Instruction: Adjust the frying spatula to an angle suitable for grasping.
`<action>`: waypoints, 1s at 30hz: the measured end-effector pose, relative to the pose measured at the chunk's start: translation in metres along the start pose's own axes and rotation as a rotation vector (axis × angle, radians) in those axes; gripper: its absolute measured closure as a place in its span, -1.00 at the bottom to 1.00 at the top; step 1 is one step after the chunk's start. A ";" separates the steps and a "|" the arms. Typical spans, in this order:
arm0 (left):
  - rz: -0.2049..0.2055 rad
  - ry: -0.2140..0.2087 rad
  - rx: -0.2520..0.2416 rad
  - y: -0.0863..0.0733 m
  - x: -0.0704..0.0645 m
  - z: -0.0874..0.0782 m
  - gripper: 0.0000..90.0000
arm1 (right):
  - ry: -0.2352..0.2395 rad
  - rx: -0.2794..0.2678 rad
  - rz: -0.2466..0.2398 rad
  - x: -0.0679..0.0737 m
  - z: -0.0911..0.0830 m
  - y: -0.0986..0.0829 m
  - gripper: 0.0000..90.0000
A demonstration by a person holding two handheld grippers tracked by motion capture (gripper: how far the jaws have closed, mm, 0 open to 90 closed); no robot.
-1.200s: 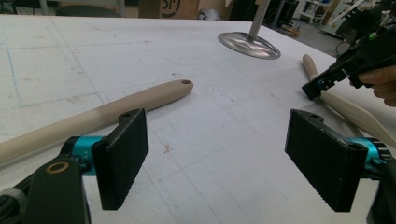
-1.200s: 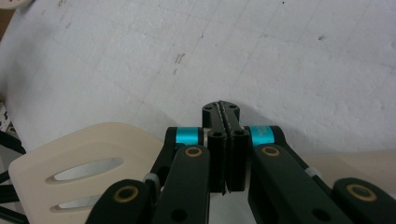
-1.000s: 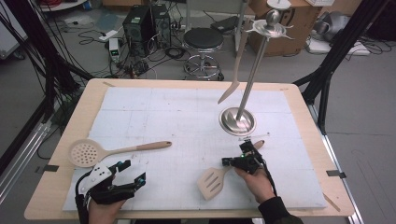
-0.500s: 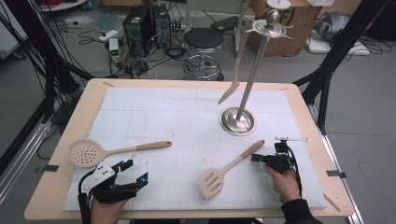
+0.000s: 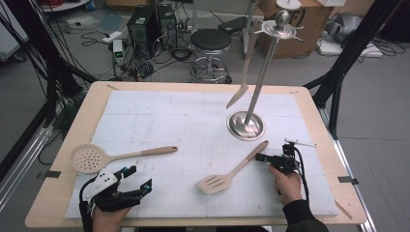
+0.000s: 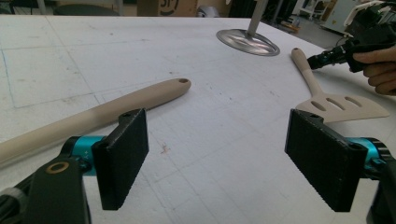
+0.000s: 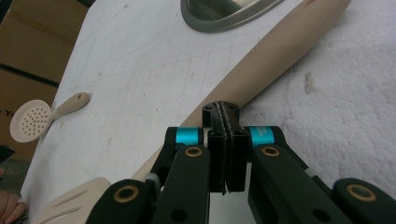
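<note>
The pale beige slotted spatula with a long rounded handle [image 5: 231, 171] lies flat on the white padded mat [image 5: 193, 121] that covers the wooden desk [image 5: 67, 140], in the lower centre of the high view — its slotted blade toward the bottom of the frame, its handle slanting up and right toward the round steel base of the utensil stand [image 5: 245, 125]. The right gripper [image 5: 263, 157] sits just beside the upper end of that handle, at the lower right of the frame, with its jaws pressed together on nothing; in the right gripper view the two black pads meet in a thin seam right at the handle's edge, and whether they touch the handle cannot be told. The left gripper [image 5: 140, 181] rests at the lower left of the high view, its jaws spread wide and empty. Just above it lies a beige perforated skimmer spoon [image 5: 118, 156], its round holed bowl at the far left and its handle running right. In the left gripper view that handle passes behind the left-hand pad, apart from it. A second beige utensil [image 5: 244, 72] hangs from the top of the stand's slanting steel pole — upper right of centre.
</note>
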State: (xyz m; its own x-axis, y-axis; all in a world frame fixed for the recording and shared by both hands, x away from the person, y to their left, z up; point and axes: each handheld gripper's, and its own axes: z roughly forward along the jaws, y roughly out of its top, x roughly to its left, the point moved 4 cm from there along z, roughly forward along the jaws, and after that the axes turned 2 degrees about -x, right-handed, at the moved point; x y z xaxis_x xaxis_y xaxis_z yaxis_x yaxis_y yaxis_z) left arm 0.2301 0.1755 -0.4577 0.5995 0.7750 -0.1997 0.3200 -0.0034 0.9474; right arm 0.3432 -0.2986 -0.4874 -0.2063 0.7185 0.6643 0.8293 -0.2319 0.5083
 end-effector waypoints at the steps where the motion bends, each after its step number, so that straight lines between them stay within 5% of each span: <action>1: -0.001 0.000 0.000 0.000 0.000 0.000 -0.51 | 0.002 -0.001 -0.003 0.000 0.000 0.000 1.00; 7: -0.004 0.000 -0.005 0.000 0.000 0.000 -0.51 | -0.029 0.017 -0.015 0.000 -0.002 -0.001 1.00; 13: 0.002 -0.002 0.000 0.000 0.000 0.000 -0.51 | -0.143 -0.002 -0.052 -0.011 -0.016 0.002 1.00; 23: -0.001 0.002 0.001 0.000 0.000 -0.001 -0.51 | -0.198 -0.159 0.069 -0.028 -0.013 0.018 1.00; 30: -0.006 0.004 0.001 0.000 0.002 -0.001 -0.51 | -0.245 -0.176 0.101 -0.032 -0.006 0.034 1.00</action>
State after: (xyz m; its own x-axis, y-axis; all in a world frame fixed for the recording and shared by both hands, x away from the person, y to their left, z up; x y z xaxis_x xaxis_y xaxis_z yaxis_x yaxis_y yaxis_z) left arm 0.2308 0.1774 -0.4582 0.5945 0.7778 -0.2040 0.3239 0.0006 0.9461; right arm 0.3742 -0.3334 -0.4878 0.0214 0.8177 0.5752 0.7325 -0.4044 0.5477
